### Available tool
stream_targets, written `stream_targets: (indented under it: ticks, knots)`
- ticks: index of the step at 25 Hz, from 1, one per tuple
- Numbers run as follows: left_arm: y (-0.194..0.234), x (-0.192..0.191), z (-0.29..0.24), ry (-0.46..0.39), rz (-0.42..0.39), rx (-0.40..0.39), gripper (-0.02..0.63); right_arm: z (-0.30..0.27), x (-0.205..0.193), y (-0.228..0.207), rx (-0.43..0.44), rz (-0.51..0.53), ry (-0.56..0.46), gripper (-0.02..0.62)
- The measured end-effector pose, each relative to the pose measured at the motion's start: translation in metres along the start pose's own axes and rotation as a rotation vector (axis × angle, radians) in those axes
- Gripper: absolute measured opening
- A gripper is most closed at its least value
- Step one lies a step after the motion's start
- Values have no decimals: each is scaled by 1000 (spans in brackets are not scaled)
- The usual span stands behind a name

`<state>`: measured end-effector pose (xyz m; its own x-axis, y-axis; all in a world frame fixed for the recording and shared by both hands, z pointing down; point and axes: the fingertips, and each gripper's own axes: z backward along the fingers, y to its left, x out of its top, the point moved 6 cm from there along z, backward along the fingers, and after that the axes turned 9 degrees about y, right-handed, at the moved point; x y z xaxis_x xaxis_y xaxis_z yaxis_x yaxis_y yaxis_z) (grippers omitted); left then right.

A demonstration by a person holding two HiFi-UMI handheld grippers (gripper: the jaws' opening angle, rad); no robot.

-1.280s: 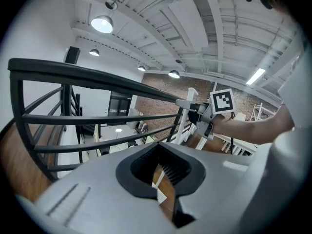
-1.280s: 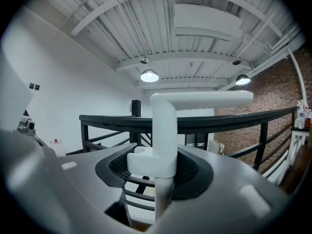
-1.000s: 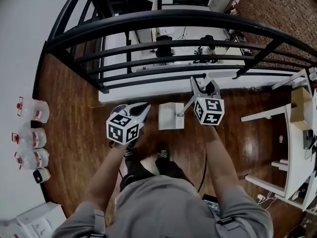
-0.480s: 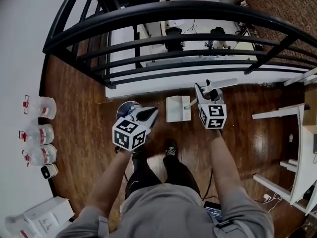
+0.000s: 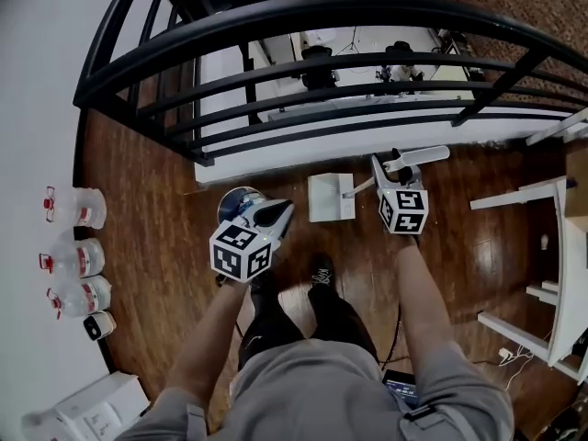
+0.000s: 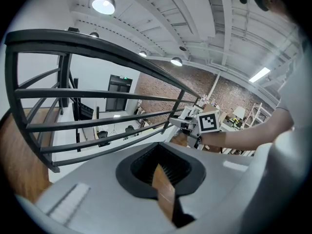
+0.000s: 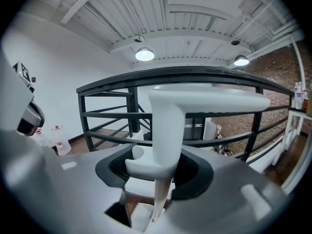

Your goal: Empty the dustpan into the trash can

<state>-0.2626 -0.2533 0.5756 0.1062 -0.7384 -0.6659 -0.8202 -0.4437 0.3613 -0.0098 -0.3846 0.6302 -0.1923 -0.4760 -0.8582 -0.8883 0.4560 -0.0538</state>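
My right gripper (image 5: 386, 165) has its fingers pinched on the white handle (image 5: 421, 156) of the dustpan (image 5: 329, 197). The pan hangs low over the wooden floor (image 5: 156, 209), ahead of my shoes and just short of the black railing (image 5: 322, 16); I cannot tell whether it touches the boards. My left gripper (image 5: 285, 209) has its fingers pressed together with nothing between them. Its tip reaches over the round trash can (image 5: 234, 200), which stands just left of the dustpan.
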Motion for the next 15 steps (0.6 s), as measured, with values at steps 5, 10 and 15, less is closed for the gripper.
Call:
stream_targets:
  ticks: [5, 10, 15]
  knots:
    - [-6, -4, 0, 6, 1, 4, 5, 12, -13, -25, -42, -54, 24, 193]
    - [-14, -11, 2, 11, 14, -12, 5, 22, -28, -35, -87, -96, 60, 193]
    - [-23, -6, 2, -2, 7, -12, 5, 24, -27, -41, -70, -118, 82, 214]
